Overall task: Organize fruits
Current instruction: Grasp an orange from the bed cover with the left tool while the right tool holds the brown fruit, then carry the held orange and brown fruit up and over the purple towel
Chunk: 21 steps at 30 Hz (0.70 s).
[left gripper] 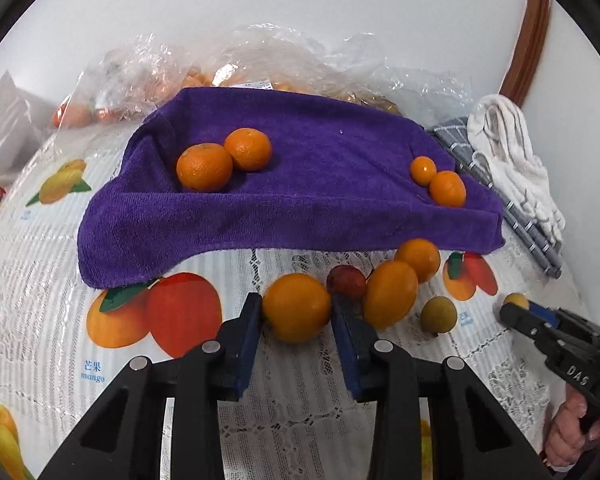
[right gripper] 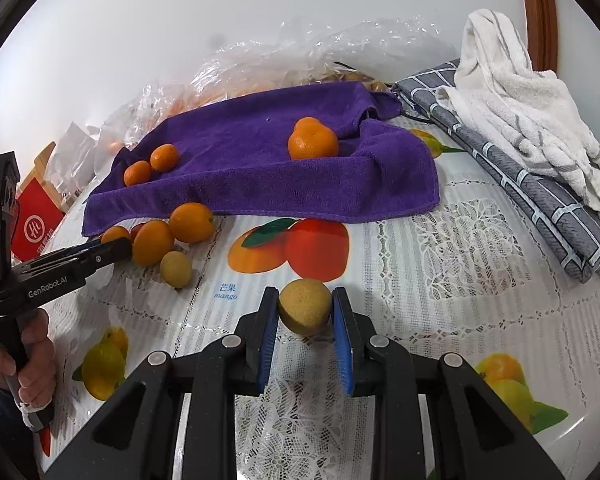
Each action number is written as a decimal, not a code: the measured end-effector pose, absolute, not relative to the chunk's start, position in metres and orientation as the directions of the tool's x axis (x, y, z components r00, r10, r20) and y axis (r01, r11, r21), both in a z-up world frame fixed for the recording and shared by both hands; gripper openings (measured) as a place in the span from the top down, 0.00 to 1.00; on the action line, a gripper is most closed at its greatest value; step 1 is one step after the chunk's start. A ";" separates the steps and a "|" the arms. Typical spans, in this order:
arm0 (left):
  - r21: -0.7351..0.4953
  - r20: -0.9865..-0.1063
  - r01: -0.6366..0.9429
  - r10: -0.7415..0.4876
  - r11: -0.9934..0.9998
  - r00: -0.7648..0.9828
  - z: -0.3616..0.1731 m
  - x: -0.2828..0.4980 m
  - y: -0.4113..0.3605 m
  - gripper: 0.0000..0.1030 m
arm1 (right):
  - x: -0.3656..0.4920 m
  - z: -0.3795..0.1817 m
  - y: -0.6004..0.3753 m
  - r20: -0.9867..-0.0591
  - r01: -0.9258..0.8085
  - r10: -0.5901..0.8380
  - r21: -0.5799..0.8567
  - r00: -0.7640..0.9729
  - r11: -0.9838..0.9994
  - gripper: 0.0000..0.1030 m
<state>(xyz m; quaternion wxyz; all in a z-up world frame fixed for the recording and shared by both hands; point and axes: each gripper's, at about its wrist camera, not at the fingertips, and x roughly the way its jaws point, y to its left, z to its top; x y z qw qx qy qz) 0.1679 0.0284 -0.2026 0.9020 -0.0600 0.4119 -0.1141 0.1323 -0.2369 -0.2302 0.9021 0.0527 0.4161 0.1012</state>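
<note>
A purple towel (left gripper: 300, 184) lies on the table with two large oranges (left gripper: 204, 166) at its left and two small ones (left gripper: 446, 188) at its right. My left gripper (left gripper: 296, 314) is shut on an orange kumquat (left gripper: 296, 306) just in front of the towel. Beside it lie two more kumquats (left gripper: 390, 294), a small red fruit (left gripper: 346, 282) and a greenish longan (left gripper: 439, 314). My right gripper (right gripper: 305, 312) is shut on a yellow-green round fruit (right gripper: 305, 310) above the tablecloth. The towel (right gripper: 260, 176) also shows in the right wrist view.
Clear plastic bags of fruit (left gripper: 172, 76) stand behind the towel. A grey checked cloth (right gripper: 520, 168) and a white towel (right gripper: 520, 100) lie at the right. A red box (right gripper: 36, 220) stands at the left. The tablecloth (right gripper: 420, 280) has printed fruit pictures.
</note>
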 end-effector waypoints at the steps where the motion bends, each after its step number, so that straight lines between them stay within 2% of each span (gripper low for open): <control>1: -0.213 -0.725 0.148 -0.257 0.966 0.639 -0.202 0.167 0.031 0.67 | 0.132 -0.230 -0.236 -0.739 -0.140 0.226 0.177 0.635 0.974 0.74; 6: -0.255 -0.682 0.122 -0.268 0.959 0.680 -0.198 0.160 0.043 0.67 | 0.131 -0.230 -0.237 -0.736 -0.140 0.222 0.173 0.639 0.975 0.74; 21: -0.260 -0.585 0.137 -0.269 0.956 0.765 -0.176 0.146 0.048 0.67 | 0.125 -0.226 -0.243 -0.716 -0.122 0.230 0.201 0.658 0.972 0.74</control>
